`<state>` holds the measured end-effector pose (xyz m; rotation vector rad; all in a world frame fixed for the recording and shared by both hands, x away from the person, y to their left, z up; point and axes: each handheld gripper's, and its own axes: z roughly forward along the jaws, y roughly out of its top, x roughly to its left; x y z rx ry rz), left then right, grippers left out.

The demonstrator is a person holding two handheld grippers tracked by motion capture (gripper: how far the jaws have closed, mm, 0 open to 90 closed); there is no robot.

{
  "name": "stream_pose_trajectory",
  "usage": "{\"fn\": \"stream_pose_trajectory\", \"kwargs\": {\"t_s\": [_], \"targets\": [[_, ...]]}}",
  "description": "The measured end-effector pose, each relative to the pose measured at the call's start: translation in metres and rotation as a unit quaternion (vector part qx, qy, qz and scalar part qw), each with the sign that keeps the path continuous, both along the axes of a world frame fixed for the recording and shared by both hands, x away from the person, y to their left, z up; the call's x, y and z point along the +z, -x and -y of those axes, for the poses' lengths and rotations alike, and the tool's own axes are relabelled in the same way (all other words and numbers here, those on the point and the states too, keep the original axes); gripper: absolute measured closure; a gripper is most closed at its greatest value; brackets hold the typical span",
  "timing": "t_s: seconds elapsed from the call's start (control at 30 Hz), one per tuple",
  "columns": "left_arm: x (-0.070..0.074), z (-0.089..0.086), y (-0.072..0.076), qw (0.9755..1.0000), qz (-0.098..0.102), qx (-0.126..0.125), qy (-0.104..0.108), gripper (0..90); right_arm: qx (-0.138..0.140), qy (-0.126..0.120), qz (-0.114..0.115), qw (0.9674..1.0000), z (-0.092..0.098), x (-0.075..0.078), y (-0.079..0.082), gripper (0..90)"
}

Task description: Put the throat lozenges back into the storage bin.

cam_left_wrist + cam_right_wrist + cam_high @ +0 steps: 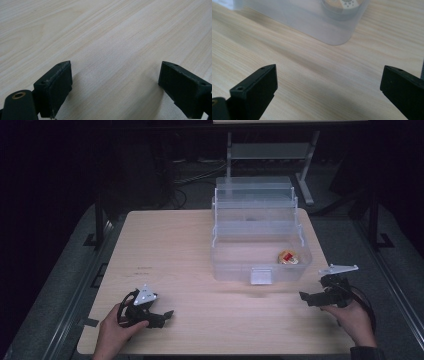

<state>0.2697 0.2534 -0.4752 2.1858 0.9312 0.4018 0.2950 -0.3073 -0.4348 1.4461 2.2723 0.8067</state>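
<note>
Tools (pixel 165 315) (pixel 306 297) apart; no legible writing.

Your two grippers rest low on the table, one at each lower corner of the frame.

Your left gripper (pixel 159 315) sits at lower left in your left hand (pixel 112 332); your right gripper (pixel 312 298) at lower right in your right hand (pixel 355 317). Both are well apart from the clear plastic box (pixel 260 247) at centre right of the wooden table (pixel 200 270), lid up, with a small round yellow-and-red object (pixel 288 257) inside its right end.
</note>
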Motion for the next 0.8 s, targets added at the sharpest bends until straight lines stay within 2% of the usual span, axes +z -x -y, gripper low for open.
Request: {"fn": "stream_pose_trajectory", "kwargs": {"t_s": [0.27,0.53,0.63,0.8], "targets": [[0.0,0.0,0.0,1.0,0.0,0.0,-0.001,11.0,-0.01,-0.007,0.008,0.9999,0.002,-0.015,0.01,0.9],[0.0,0.0,0.0,1.0,0.0,-0.001,-0.001,11.0,-0.011,-0.01,0.011,0.9998,0.002,-0.025,0.017,0.9],[0.0,0.0,0.0,1.0,0.0,-0.001,-0.001,11.1,-0.004,-0.003,0.017,0.9998,0.0,-0.033,0.02,0.9],[0.0,0.0,0.0,1.0,0.0,-0.001,-0.001,11.0,-0.006,-0.011,0.02,0.9997,-0.001,-0.04,0.022,0.0]]}}
